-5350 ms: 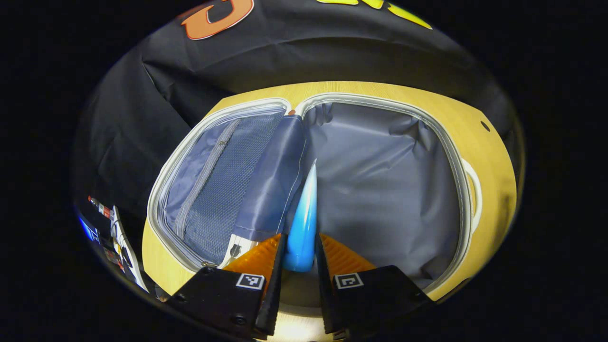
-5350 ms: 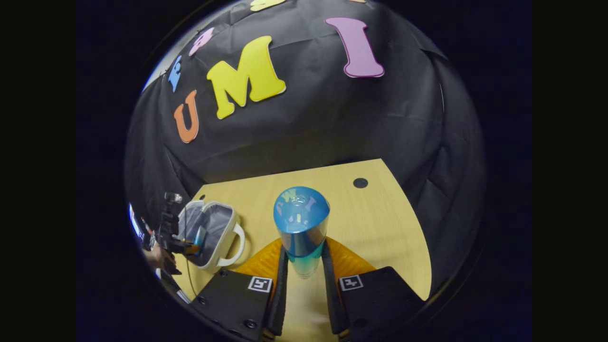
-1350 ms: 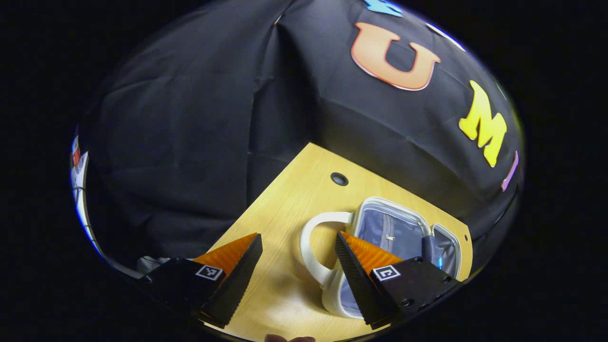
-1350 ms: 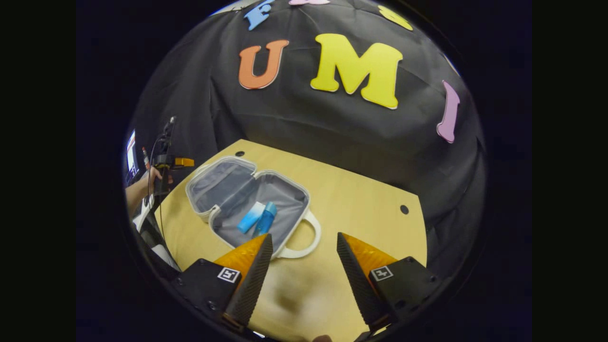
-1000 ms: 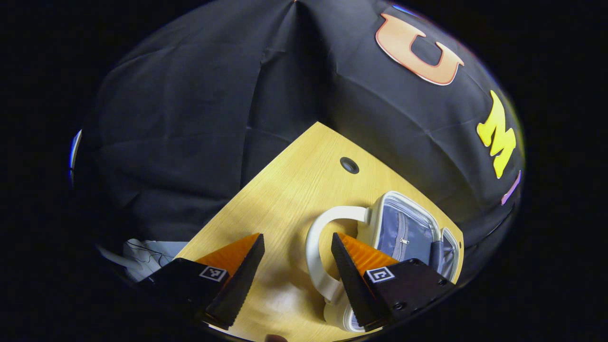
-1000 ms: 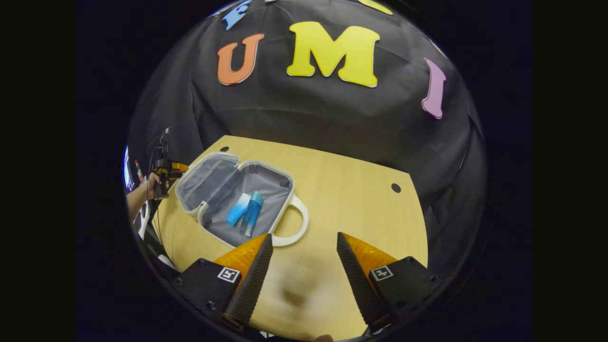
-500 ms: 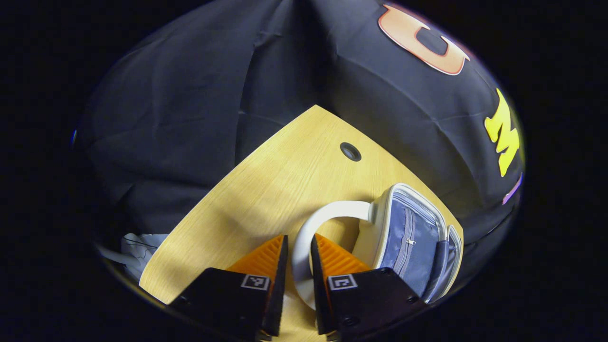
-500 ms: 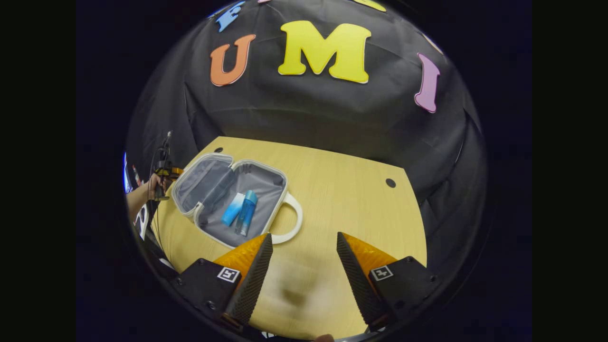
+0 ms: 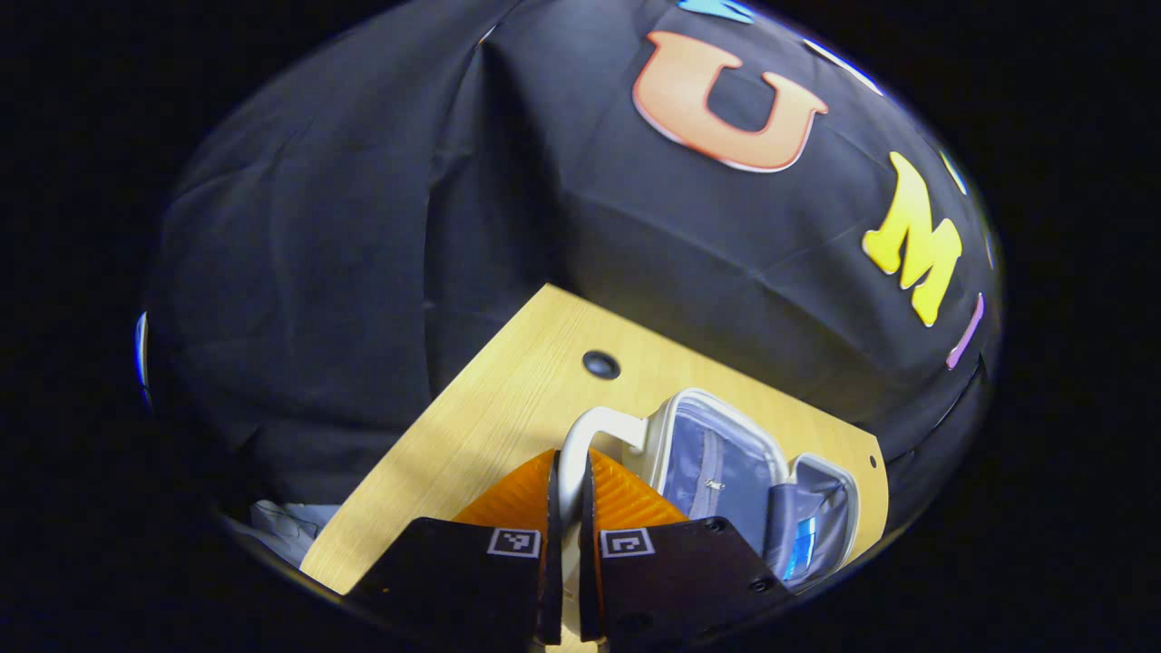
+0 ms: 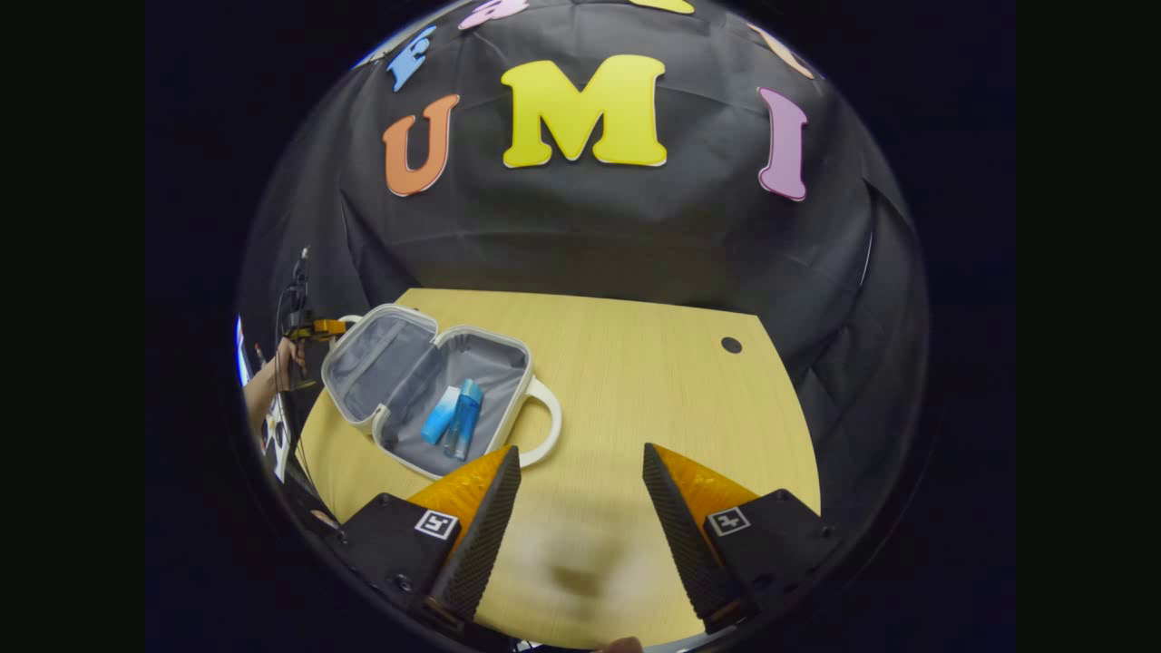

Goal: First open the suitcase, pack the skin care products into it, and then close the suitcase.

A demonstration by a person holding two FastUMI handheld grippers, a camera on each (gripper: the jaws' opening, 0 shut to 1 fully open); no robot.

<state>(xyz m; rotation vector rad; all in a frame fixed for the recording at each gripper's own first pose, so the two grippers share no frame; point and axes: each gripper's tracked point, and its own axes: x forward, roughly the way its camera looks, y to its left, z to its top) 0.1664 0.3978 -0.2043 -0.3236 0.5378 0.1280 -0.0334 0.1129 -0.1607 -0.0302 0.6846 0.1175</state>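
The left gripper (image 9: 564, 508) has just clamped onto the lid handle (image 9: 580, 435) of the open suitcase (image 10: 426, 390) at the surface's (image 10: 635, 381) left, both blue products (image 10: 452, 417) inside, ready for closing, while the right gripper (image 10: 573, 508) hangs wide and empty.

Both cams overlook suitcase (image 10: 426, 385), left closer.

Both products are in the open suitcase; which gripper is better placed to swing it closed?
Left. Its tongs are shut on the lid's handle, while the right gripper hangs open above the table.
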